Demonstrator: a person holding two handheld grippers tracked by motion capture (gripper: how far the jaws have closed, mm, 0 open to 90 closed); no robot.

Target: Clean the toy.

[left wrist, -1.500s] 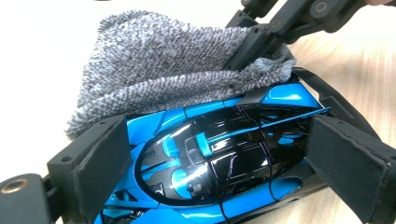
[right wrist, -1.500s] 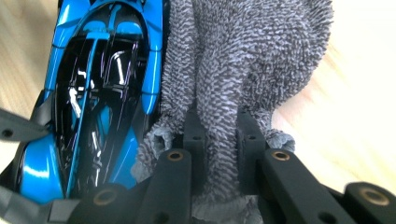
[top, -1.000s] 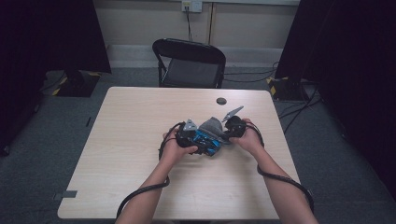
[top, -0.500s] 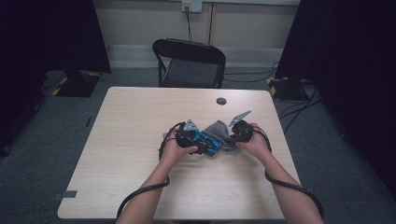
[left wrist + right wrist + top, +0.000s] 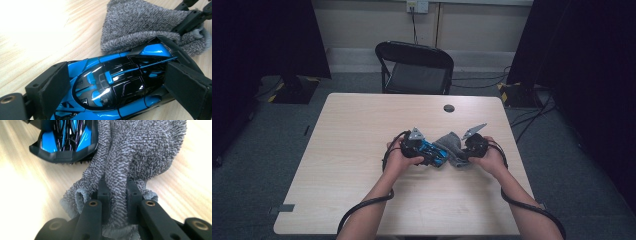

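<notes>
Your left gripper (image 5: 117,92) stays clamped on the toy car (image 5: 120,85); your right gripper (image 5: 117,192), pinching the cloth (image 5: 140,152), slid slightly toward the table's right edge, so wiping's underway.

Black folding chair (image 5: 414,67) behind table (image 5: 352,130); small dark disc (image 5: 449,108).

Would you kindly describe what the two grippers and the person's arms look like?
Both are black. The left claw has two broad flat padded jaws on bolted links with brass-coloured pivots. The right claw has narrower black jaws and the same brassy pivots. In the high view each carries a grey three-cornered plate on top and trails a thick black cable. The forearms are bare, with no sleeves.
</notes>
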